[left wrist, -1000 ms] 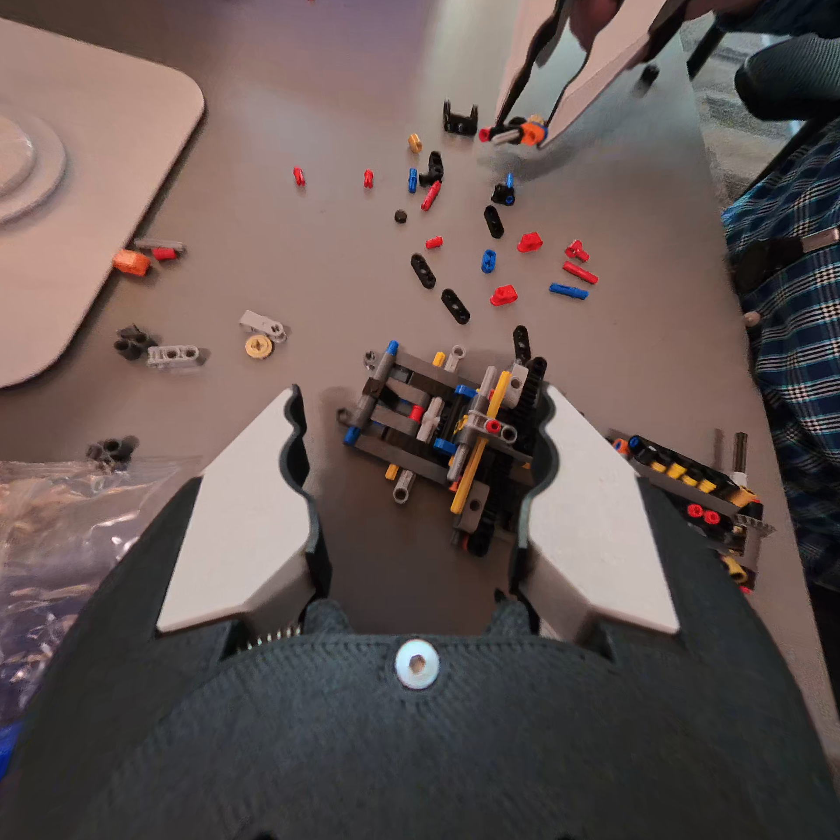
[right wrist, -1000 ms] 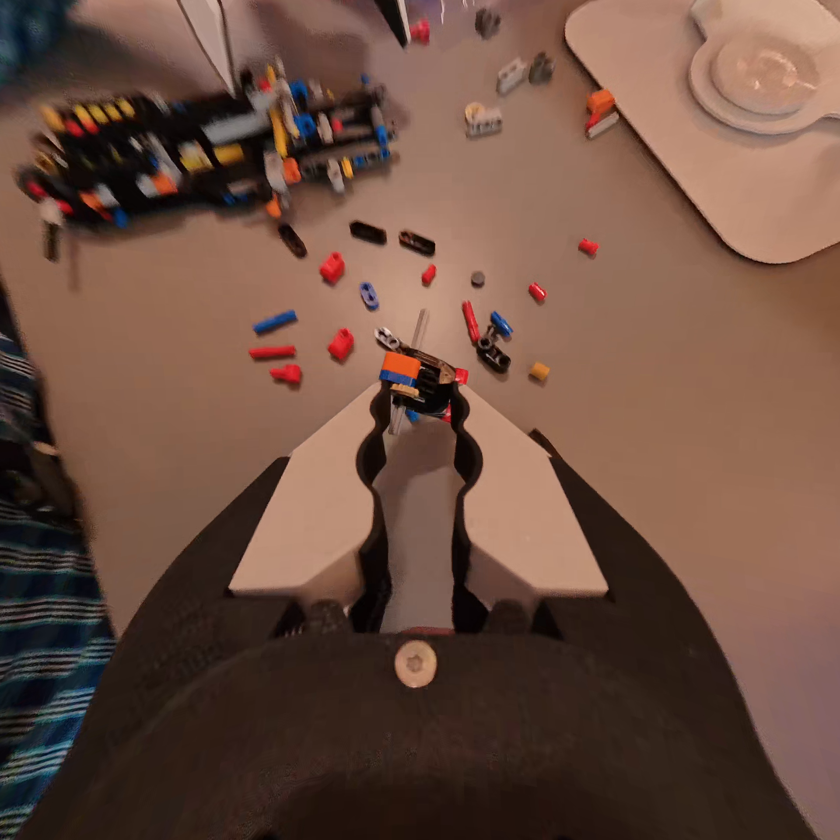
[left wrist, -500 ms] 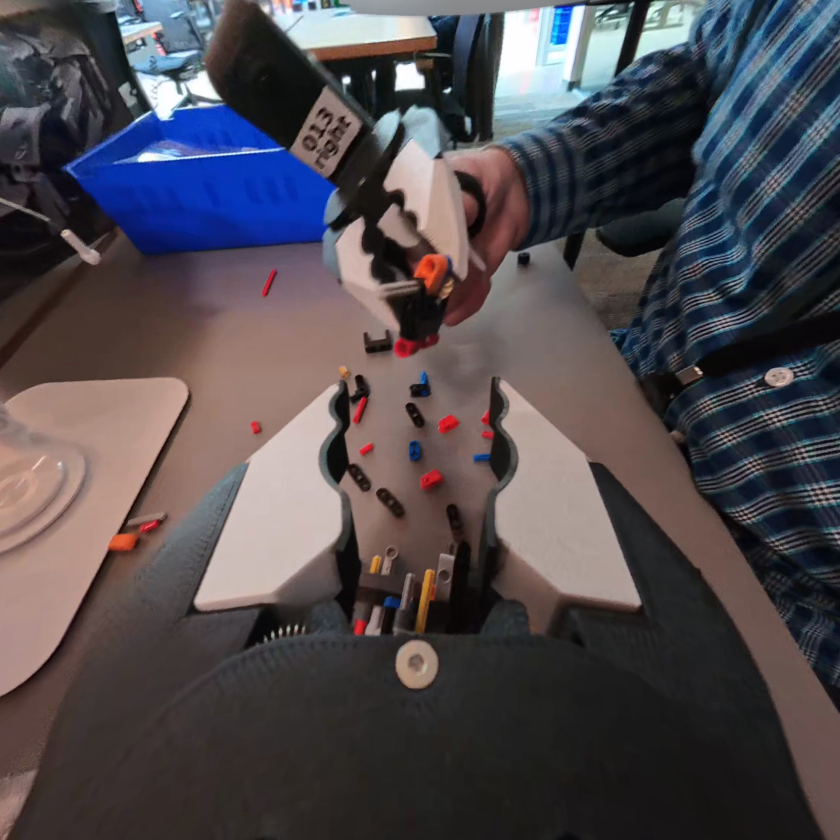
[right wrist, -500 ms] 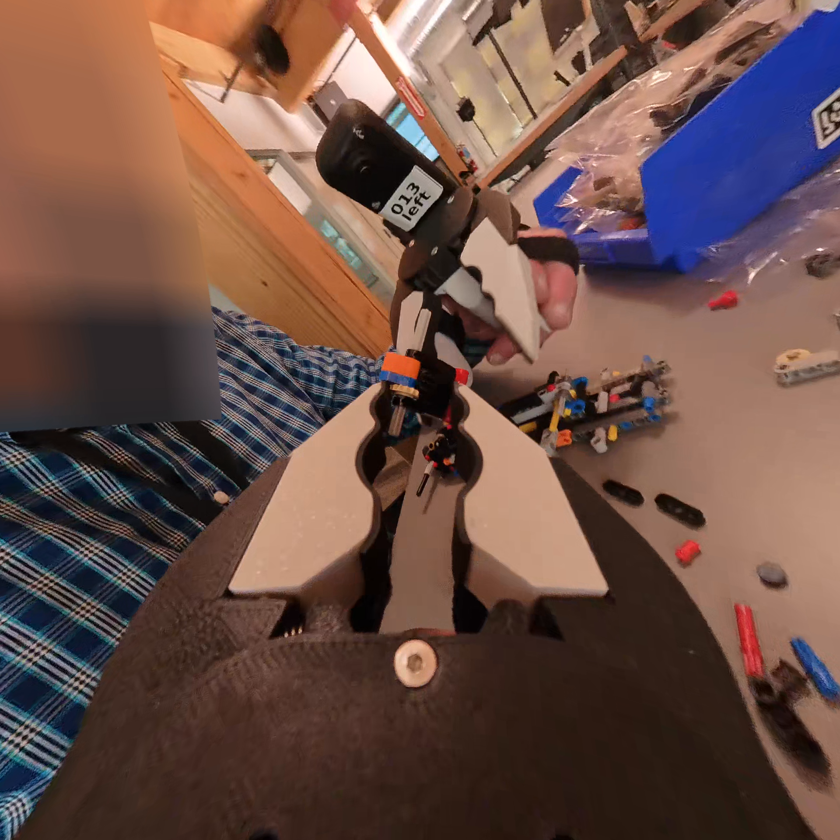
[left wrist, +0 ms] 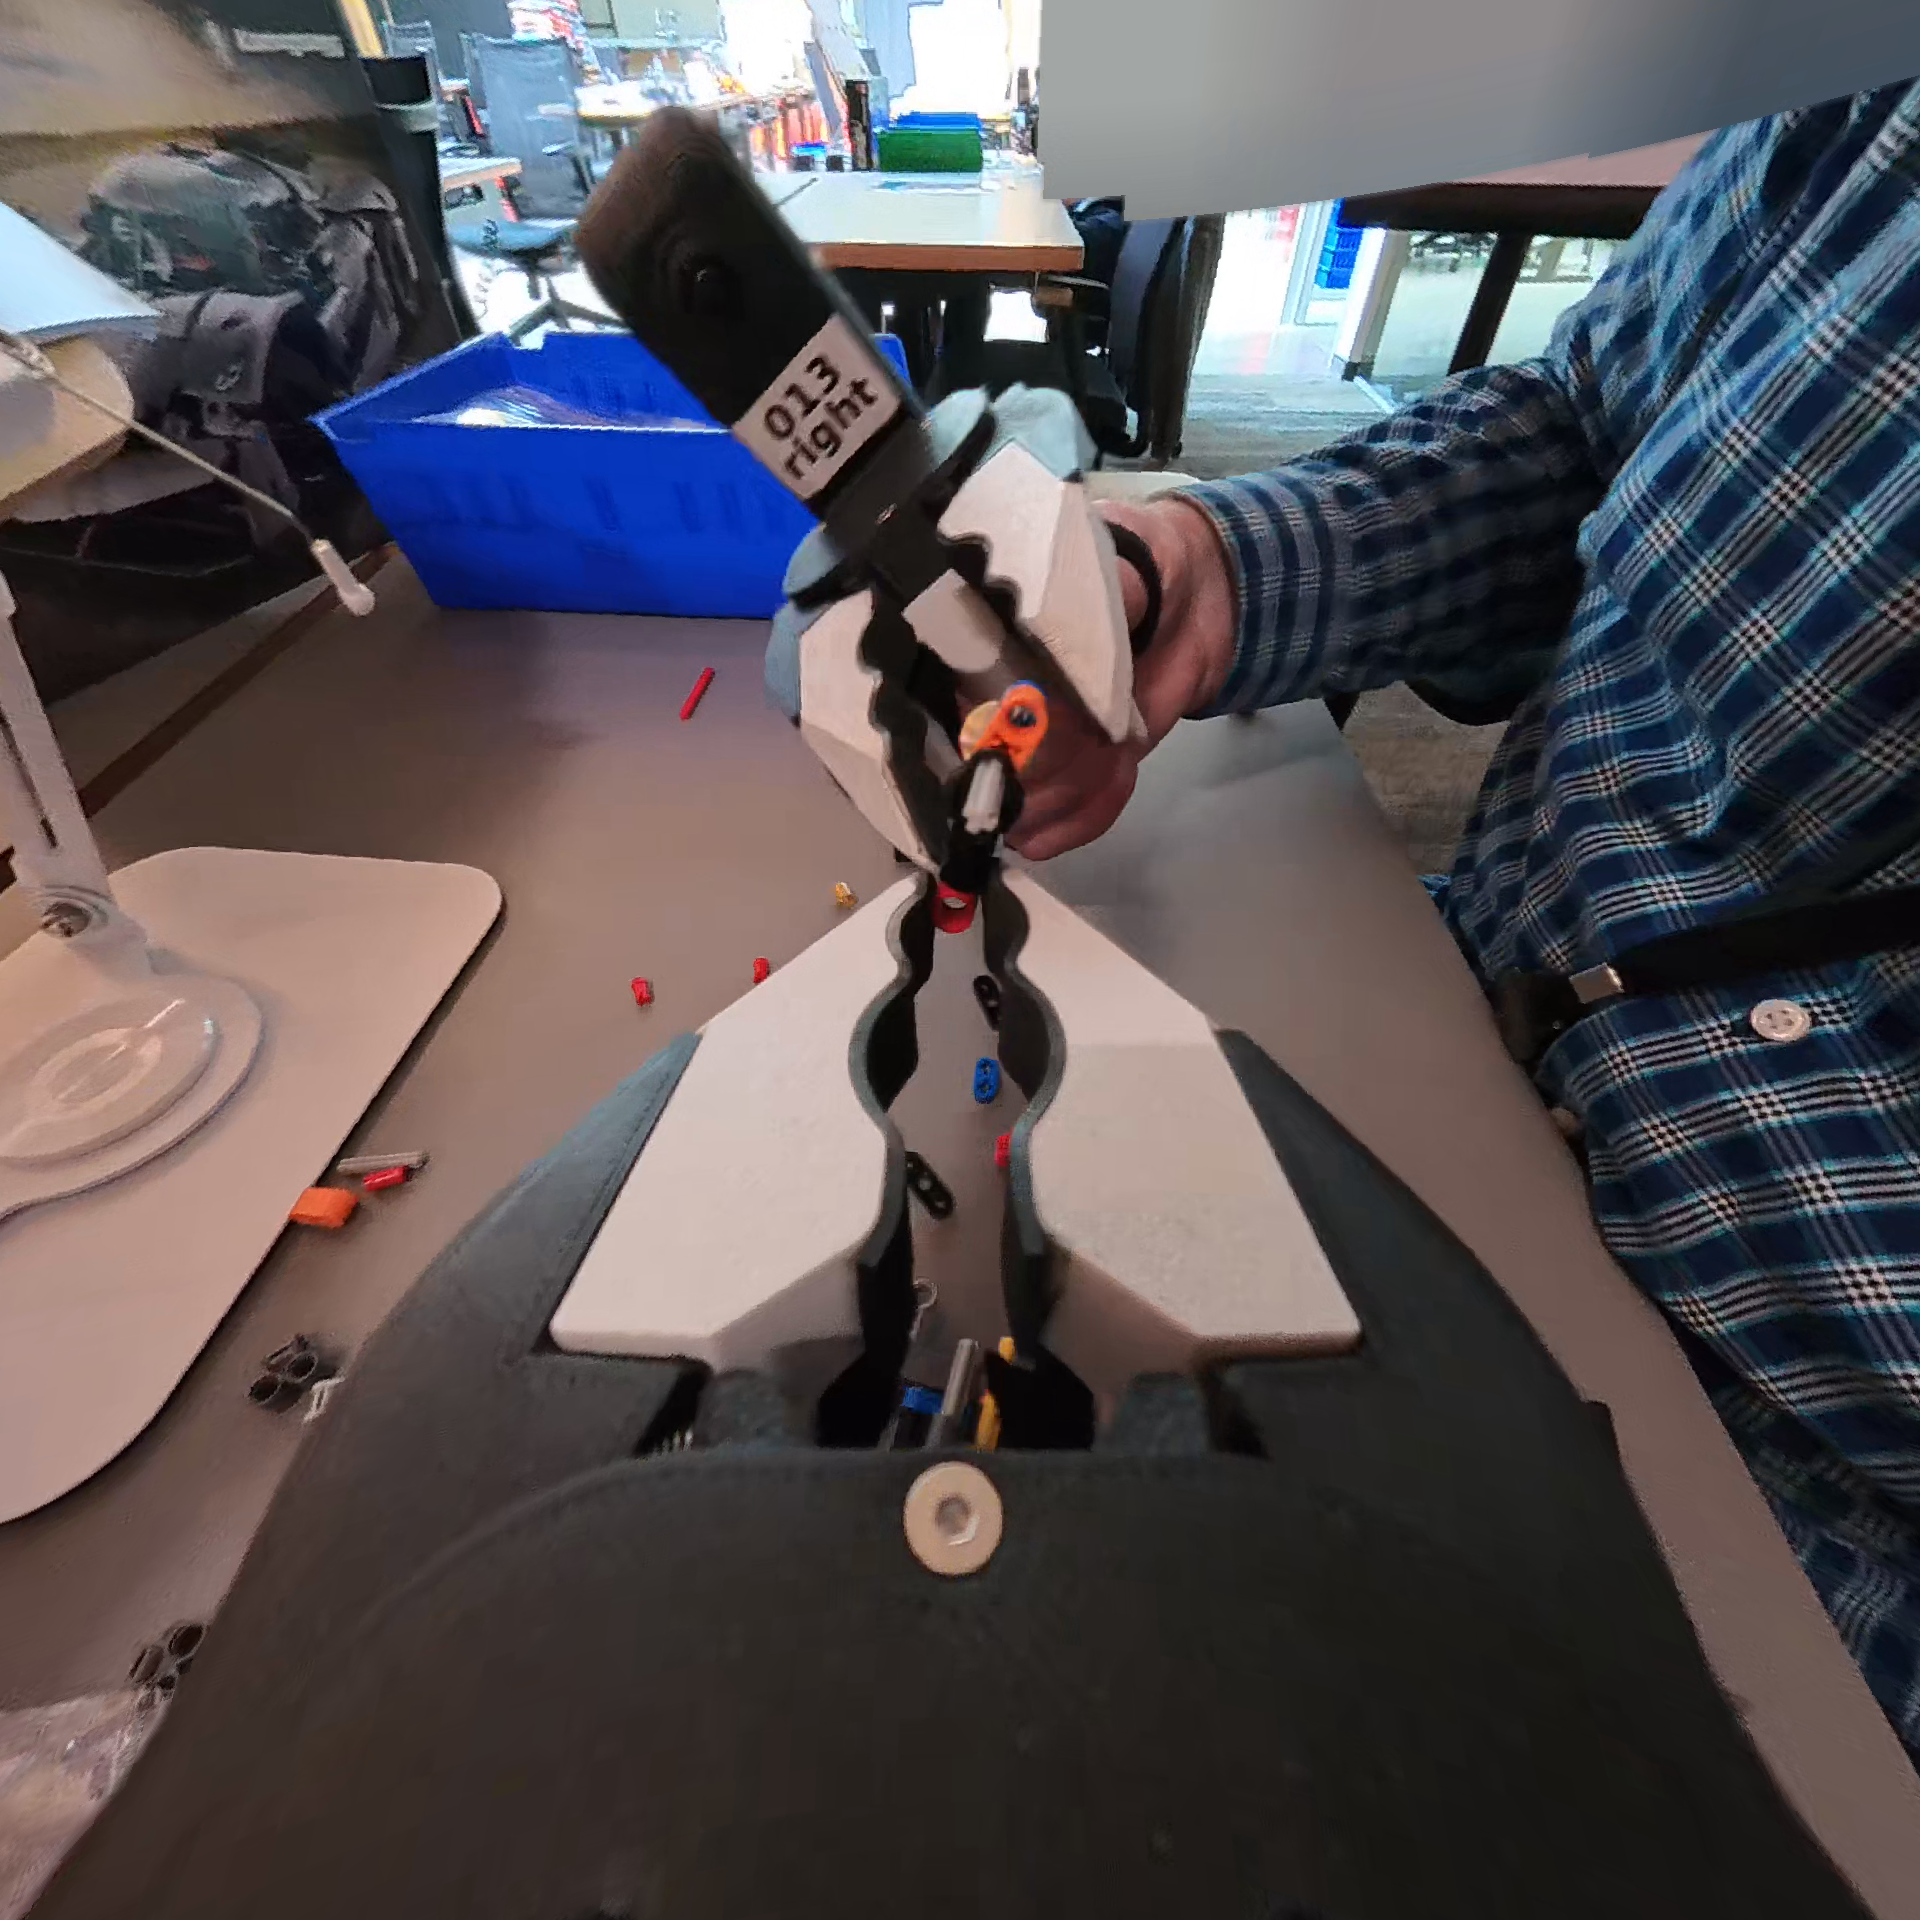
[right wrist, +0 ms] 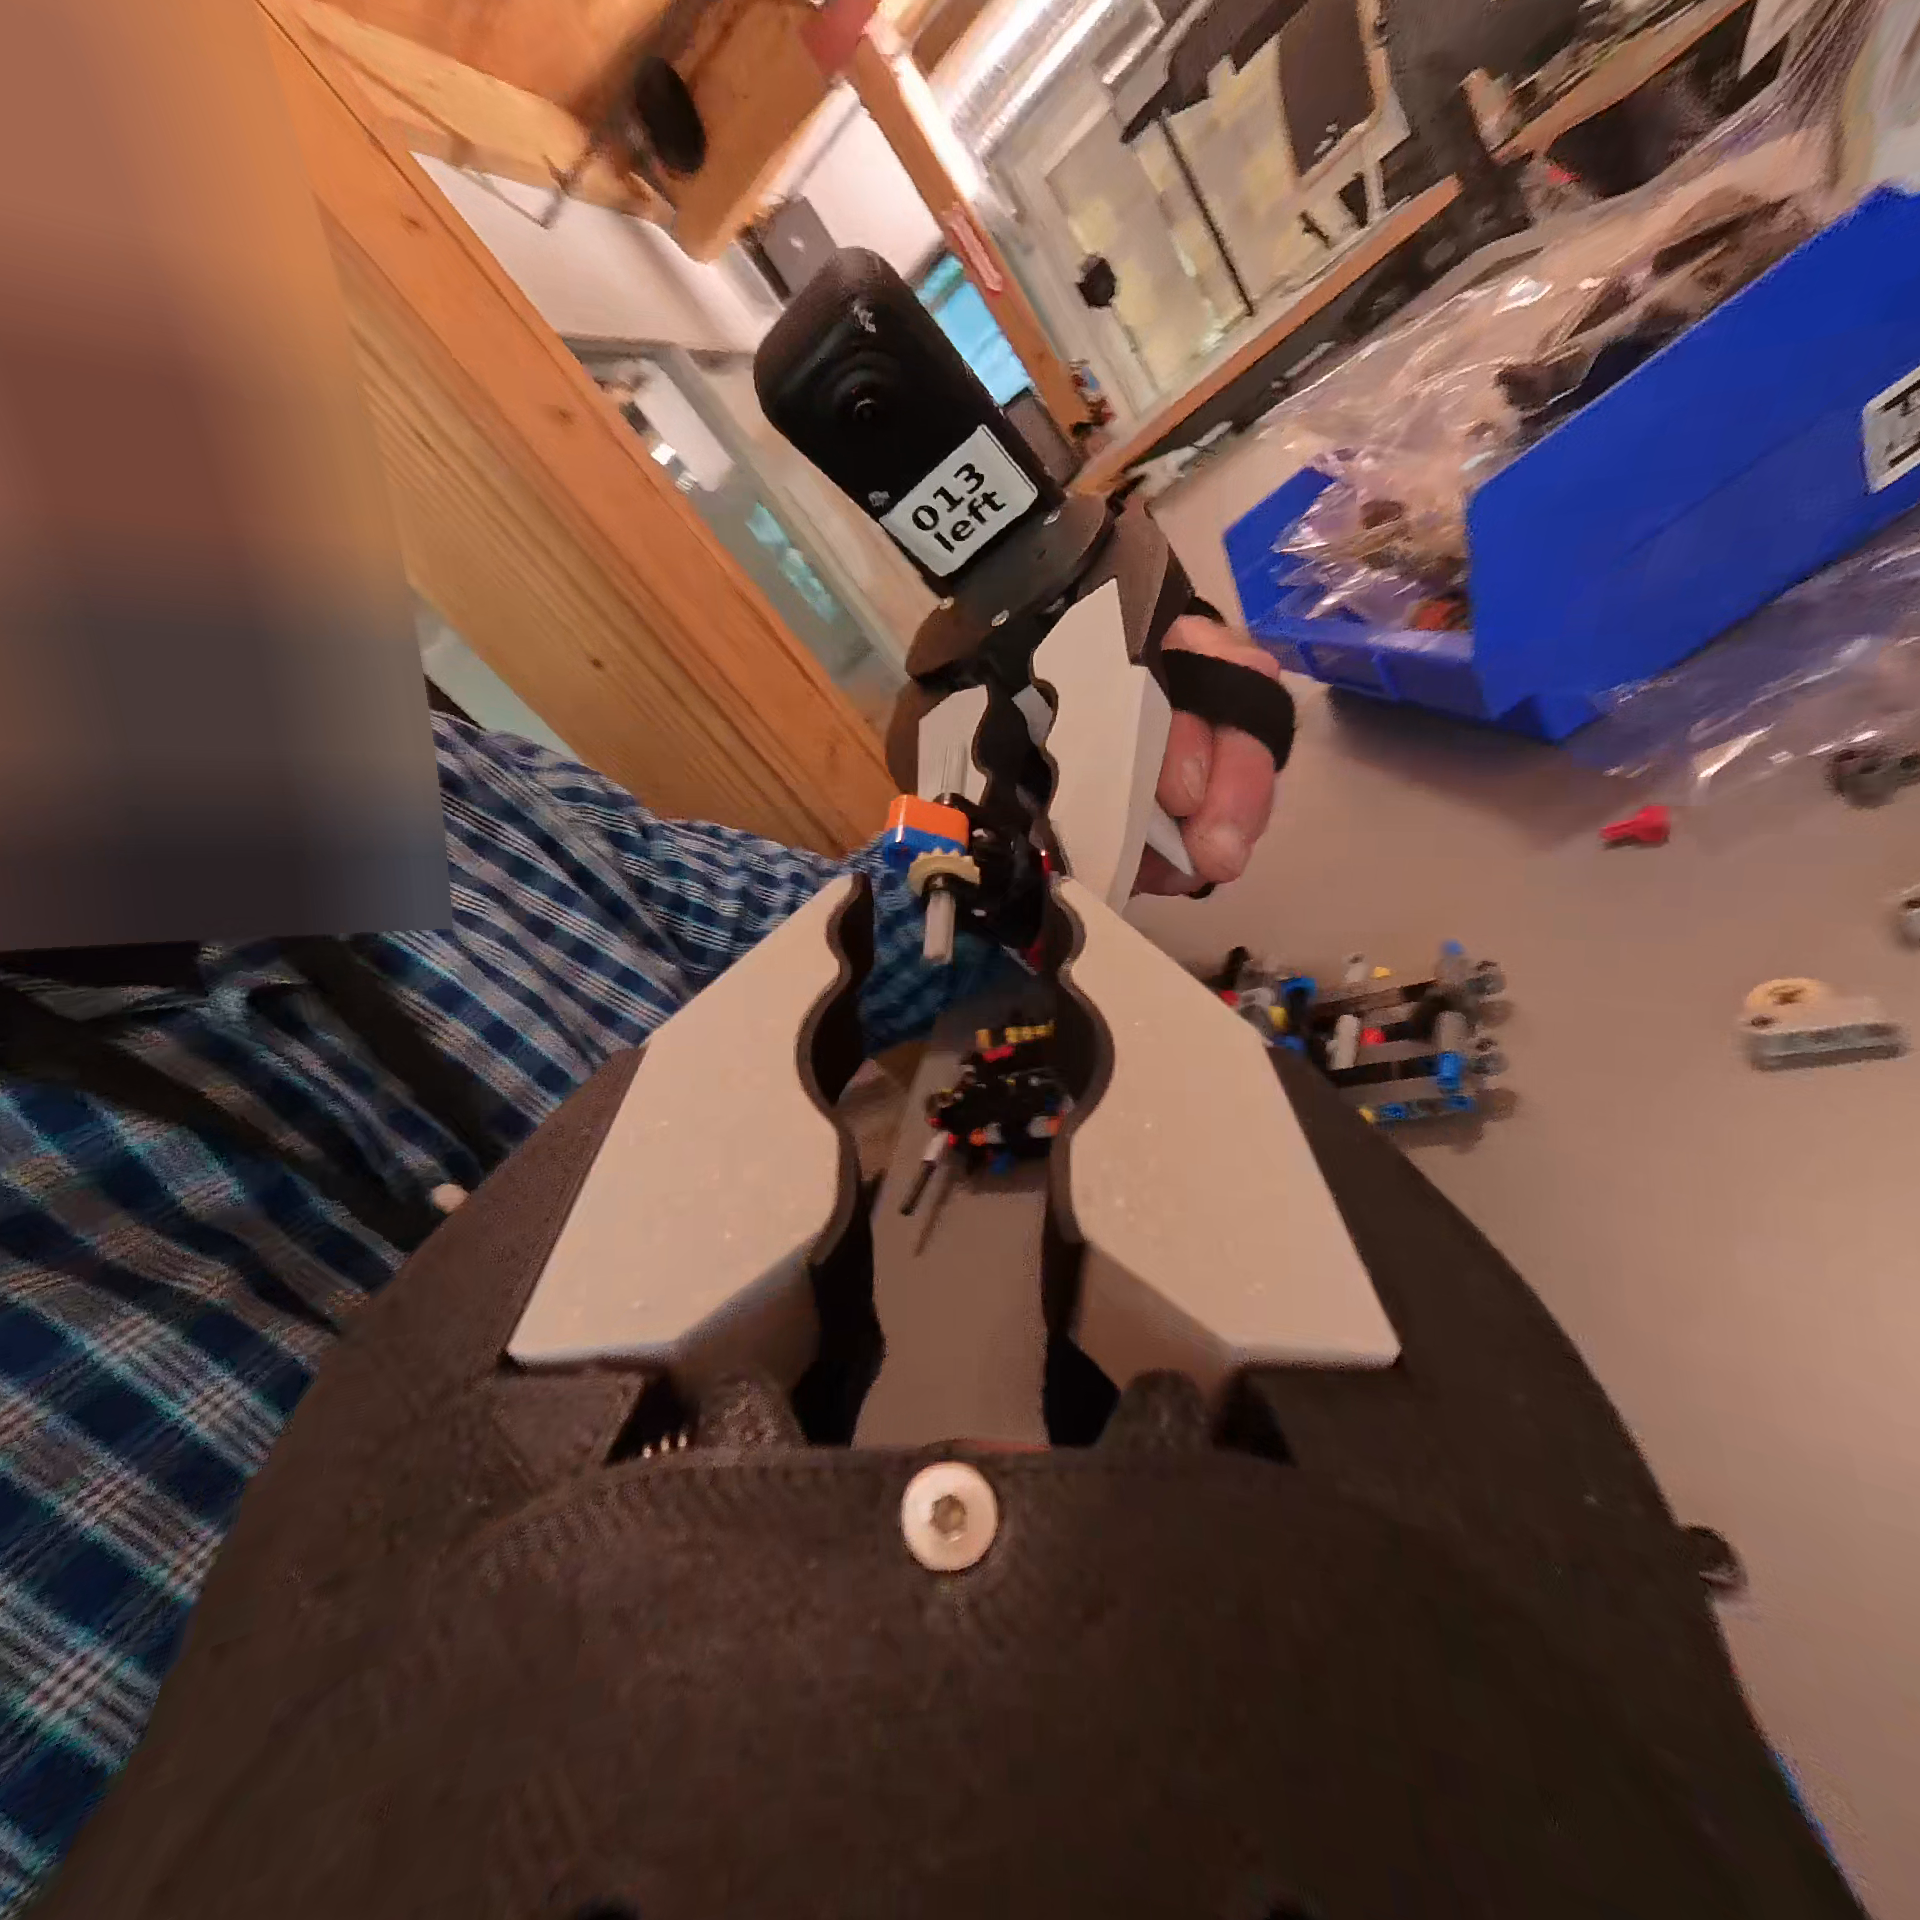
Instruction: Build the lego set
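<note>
Over a grey table (left wrist: 582, 790), the two hand-held grippers now meet in mid-air. A second ago both were down among the parts, the left one spread wide above the build. The right gripper (right wrist: 961, 896) is clenched on a small sub-assembly (right wrist: 940, 847) of an orange-and-blue block, a tan gear and a white axle, lifted off the table. The left gripper (left wrist: 956, 902) has narrowed its jaws onto that piece's red lower end, and appears to grip it. The work has probably passed from picking up to a two-handed adjustment or hand-over in the air.

By count:
- One blue plastic bin (left wrist: 582, 499) stands at the table's far edge.
- One white flat lamp base (left wrist: 260, 1039) sits to the left.
- Two built sections lie untouched on the table. One is a grey-and-black frame with blue and yellow pins (right wrist: 1382, 1039). The other is a long black section (right wrist: 997, 1101), seen between the right gripper's fingers.
- Loose parts in the left wrist view:
  - one orange block (left wrist: 322, 1205) by the lamp base;
  - two black links (left wrist: 928, 1184) and one blue connector (left wrist: 985, 1078) between the fingers;
  - three red pins (left wrist: 642, 989) in the open, plus a sliver of red by the right finger.
</note>
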`<state>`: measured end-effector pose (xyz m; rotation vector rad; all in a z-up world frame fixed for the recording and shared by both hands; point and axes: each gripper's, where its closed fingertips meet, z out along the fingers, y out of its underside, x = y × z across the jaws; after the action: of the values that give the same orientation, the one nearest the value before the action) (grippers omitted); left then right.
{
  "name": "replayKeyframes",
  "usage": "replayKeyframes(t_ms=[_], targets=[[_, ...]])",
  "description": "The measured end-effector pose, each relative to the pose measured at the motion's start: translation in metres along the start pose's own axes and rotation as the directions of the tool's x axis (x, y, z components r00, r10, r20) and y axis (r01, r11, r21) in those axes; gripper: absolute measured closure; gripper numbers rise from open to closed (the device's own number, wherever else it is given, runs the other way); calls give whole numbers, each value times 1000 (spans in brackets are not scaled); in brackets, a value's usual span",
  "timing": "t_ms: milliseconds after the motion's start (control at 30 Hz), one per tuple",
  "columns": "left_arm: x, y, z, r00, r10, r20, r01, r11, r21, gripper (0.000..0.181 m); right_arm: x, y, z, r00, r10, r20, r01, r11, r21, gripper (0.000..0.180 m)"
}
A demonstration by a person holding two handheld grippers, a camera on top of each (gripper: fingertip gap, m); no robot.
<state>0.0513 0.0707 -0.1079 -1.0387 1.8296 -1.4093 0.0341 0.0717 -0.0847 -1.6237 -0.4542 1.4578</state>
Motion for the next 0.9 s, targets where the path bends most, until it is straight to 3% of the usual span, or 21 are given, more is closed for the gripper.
replayKeyframes(t_ms=[200,333,533,767,900], targets=[[-10,1,-2,998,-47,33,47,999,4,176,14,-7,2,926,-279,-254,256,959,-118,149],[-12,-1,-3,997,-70,39,69,997,23,176,20,-13,1,864,-373,-338,330,927,-179,169],[-18,-2,-7,992,-118,40,116,992,51,176,24,-19,3,862,-361,-356,318,932,-176,170],[-24,-7,-12,983,-183,23,179,978,108,175,27,-28,5,926,-195,-324,185,981,-64,170],[-25,-10,-14,976,-217,2,215,967,133,164,29,-33,3,956,-89,-278,95,995,10,170]])
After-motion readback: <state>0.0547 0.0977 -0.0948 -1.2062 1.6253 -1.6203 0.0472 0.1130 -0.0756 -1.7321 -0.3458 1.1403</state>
